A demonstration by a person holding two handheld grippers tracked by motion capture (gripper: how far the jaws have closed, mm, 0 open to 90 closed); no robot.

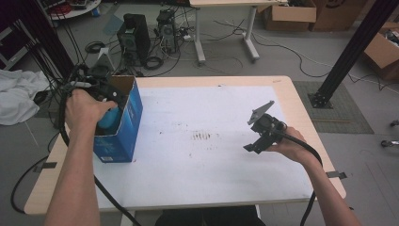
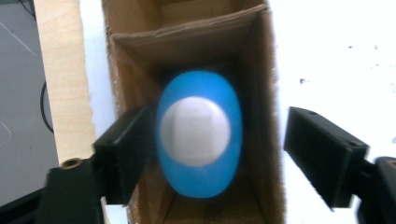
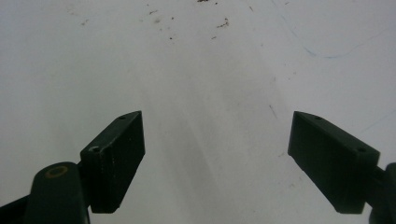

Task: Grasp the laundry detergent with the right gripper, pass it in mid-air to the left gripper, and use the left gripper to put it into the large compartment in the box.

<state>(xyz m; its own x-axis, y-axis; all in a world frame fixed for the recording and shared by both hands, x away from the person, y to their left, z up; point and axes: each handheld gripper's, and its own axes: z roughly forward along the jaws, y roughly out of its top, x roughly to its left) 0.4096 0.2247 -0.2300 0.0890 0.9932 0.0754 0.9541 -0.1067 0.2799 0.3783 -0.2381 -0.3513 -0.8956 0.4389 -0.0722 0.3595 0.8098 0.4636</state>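
Note:
A blue carton (image 1: 128, 123) with a brown cardboard inside (image 2: 262, 70) stands open-topped at the table's left edge. Inside it is a blue egg-shaped object (image 2: 200, 135) with a round white end, blurred; it also peeks out under the hand (image 1: 109, 118). My left gripper (image 2: 219, 140) hangs over the carton mouth (image 1: 109, 101), open, one jaw close beside the blue object, the other out past the carton's wall. My right gripper (image 1: 252, 146) is held low over the white sheet at the right, open (image 3: 215, 140), with nothing between its jaws.
A white sheet (image 1: 211, 160) with dark specks (image 1: 202, 136) covers the wooden table (image 1: 301, 94). On the floor beyond are computer towers (image 1: 134, 37), cables, cardboard boxes (image 1: 289, 14) and a black frame post (image 1: 350, 52). White cloth (image 1: 16, 94) lies at the far left.

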